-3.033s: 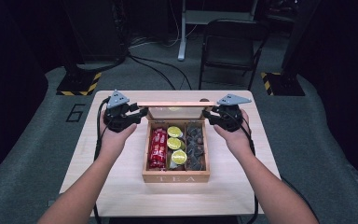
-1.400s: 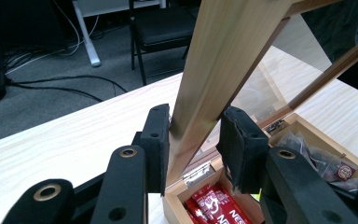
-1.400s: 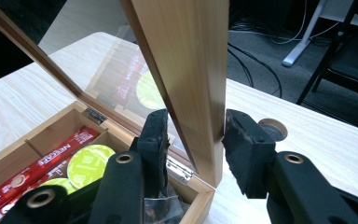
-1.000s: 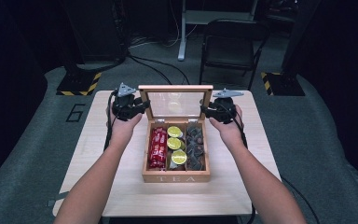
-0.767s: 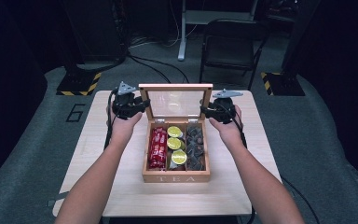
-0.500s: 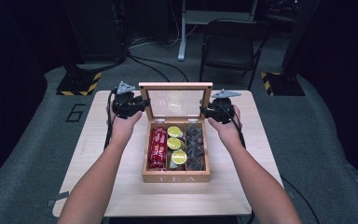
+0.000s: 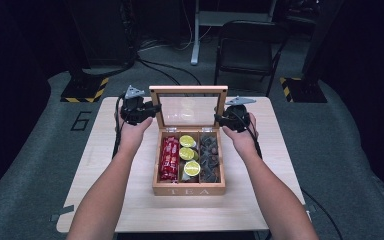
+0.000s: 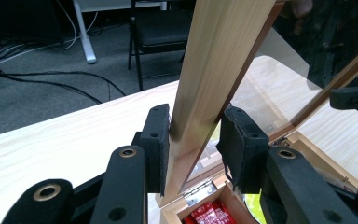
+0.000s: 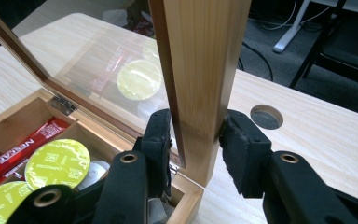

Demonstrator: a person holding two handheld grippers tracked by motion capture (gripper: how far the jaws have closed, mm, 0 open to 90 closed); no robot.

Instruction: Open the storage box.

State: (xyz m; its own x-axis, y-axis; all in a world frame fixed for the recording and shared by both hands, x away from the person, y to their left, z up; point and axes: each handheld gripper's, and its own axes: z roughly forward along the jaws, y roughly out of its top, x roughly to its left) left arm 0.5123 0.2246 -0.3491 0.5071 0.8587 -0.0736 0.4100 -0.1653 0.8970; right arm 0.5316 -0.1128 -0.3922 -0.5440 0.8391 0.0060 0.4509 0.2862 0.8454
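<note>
Tea-box lid upright on counter, long axis crosswise; left gripper and right gripper fingers clamped on opposite side rails, equally near.

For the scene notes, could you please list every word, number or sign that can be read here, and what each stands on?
"TEA": on the front wall of the wooden box.
"6": on the grey floor mat left of the table.
"NESCAFE": on a red sachet in the box; the last letters are unclear.
Print on the yellow-green capsule lids: too small to read.
</note>
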